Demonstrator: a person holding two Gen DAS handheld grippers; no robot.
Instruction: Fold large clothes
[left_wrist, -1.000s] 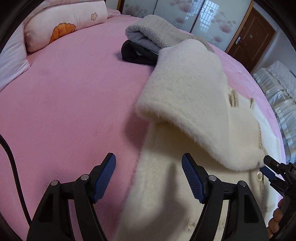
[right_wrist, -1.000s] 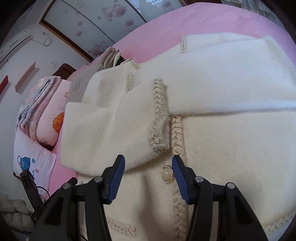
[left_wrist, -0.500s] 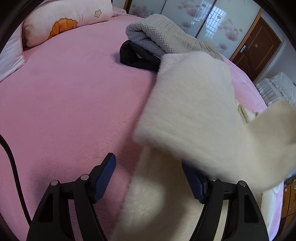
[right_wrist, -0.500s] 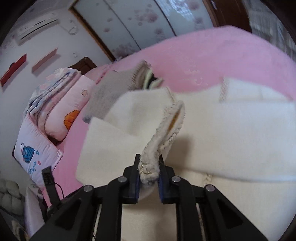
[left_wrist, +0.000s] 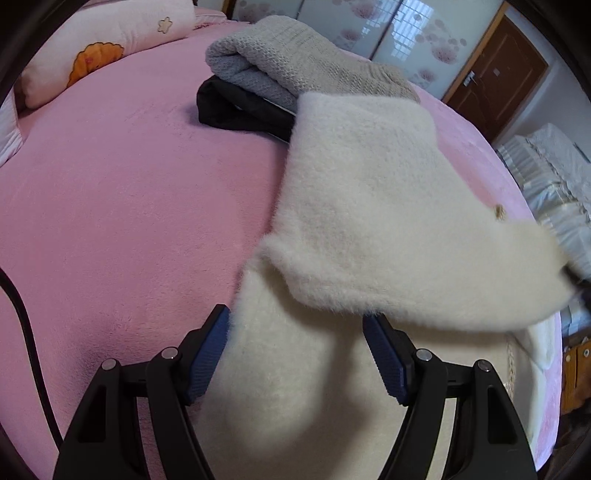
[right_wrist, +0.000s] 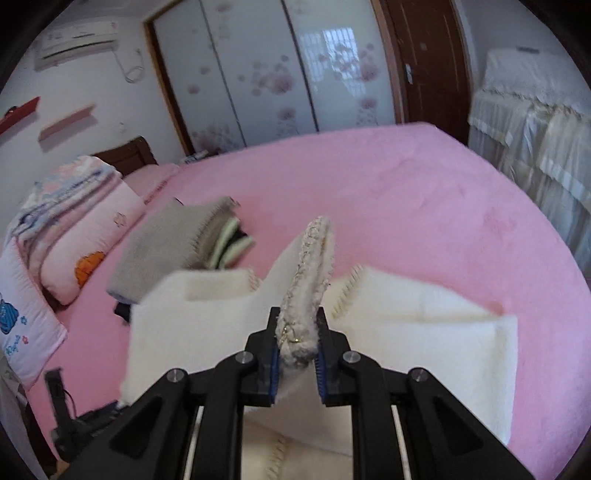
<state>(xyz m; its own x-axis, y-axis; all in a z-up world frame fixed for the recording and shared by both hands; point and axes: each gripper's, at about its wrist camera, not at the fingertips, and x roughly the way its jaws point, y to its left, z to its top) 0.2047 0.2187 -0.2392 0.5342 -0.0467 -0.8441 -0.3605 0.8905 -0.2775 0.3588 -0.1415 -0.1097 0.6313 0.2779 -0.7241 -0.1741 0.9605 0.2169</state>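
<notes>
The right gripper (right_wrist: 295, 356) is clamped on the braided cuff (right_wrist: 306, 295) of the cream coat (left_wrist: 295, 387), its jaws having just closed on it, and the sleeve is held up off the pink bed (right_wrist: 406, 192). The sleeve's long axis runs across the coat towards the left gripper (left_wrist: 295, 354), which hangs open over the coat's near edge, gripping nothing.
</notes>
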